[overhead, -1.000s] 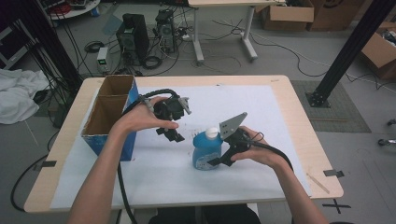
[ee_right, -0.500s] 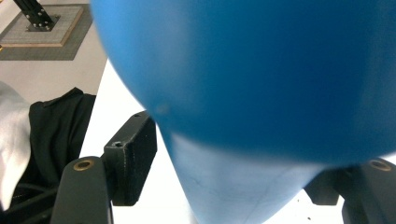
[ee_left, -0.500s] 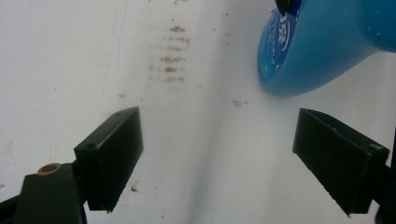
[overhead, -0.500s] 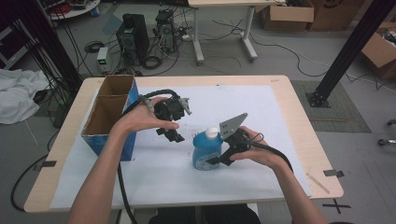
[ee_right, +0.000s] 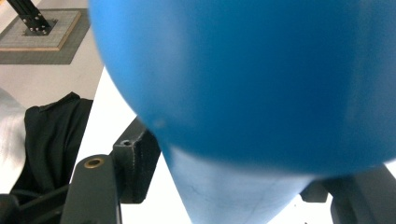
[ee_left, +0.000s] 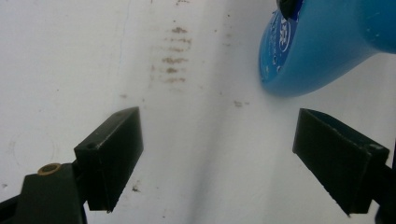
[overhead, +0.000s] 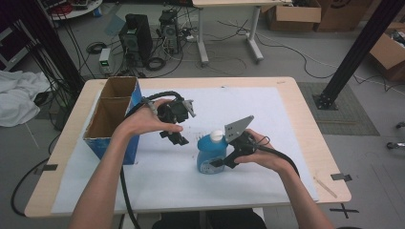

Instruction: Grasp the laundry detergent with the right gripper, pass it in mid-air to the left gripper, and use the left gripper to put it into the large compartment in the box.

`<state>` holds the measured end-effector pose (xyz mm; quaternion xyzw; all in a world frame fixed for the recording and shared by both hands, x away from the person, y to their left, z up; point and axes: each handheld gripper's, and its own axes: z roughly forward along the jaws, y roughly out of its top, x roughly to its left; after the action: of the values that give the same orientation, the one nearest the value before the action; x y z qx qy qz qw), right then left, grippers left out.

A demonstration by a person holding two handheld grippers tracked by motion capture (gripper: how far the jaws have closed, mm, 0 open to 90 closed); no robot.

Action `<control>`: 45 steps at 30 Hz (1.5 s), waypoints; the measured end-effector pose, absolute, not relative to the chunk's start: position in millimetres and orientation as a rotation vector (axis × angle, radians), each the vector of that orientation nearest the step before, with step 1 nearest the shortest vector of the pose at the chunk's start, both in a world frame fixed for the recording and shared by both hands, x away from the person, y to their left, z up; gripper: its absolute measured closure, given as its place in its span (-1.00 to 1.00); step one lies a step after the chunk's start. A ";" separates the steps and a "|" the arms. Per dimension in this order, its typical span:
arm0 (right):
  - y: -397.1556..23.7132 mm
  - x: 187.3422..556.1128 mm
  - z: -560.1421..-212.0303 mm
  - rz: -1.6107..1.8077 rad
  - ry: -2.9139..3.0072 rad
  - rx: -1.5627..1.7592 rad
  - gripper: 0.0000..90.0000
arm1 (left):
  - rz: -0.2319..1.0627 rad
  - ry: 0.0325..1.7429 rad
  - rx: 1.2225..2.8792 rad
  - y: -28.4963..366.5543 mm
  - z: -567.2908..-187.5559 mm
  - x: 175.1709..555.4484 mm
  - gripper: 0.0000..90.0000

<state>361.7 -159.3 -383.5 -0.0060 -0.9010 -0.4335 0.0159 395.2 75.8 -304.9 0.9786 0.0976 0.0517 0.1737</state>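
right claw (overhead: 217,163) closing round blue bottle (overhead: 210,153), table edge well apart

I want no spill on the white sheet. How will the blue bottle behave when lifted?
The blue bottle looks like smooth, rounded plastic, so it may slip between the right claw pads. Standing tall on a narrow base, it could tip if nudged. Probably squeezable.

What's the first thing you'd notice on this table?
The bright blue bottle with a white cap, standing mid-table on the white sheet. The right gripper has just been closing its jaws around it, while the left gripper hangs open beside it, by a cardboard box.
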 end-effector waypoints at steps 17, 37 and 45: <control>-158.0 361.1 -386.7 -1.367 -2.809 -0.032 -0.10 | 0.151 0.271 2.779 75.2 -304.0 394.8 -0.63; -157.8 362.0 -389.2 -1.393 -2.807 0.010 -0.02 | 0.163 0.273 2.763 76.5 -301.9 392.3 -0.63; -158.2 361.9 -389.4 -1.401 -2.800 0.011 -0.01 | 0.168 0.268 2.762 76.3 -301.1 391.5 -0.63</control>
<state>361.9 -158.2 -389.4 0.0036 -0.8943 -0.4474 0.0052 391.5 76.3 -301.1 0.9774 0.0948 0.0593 0.1796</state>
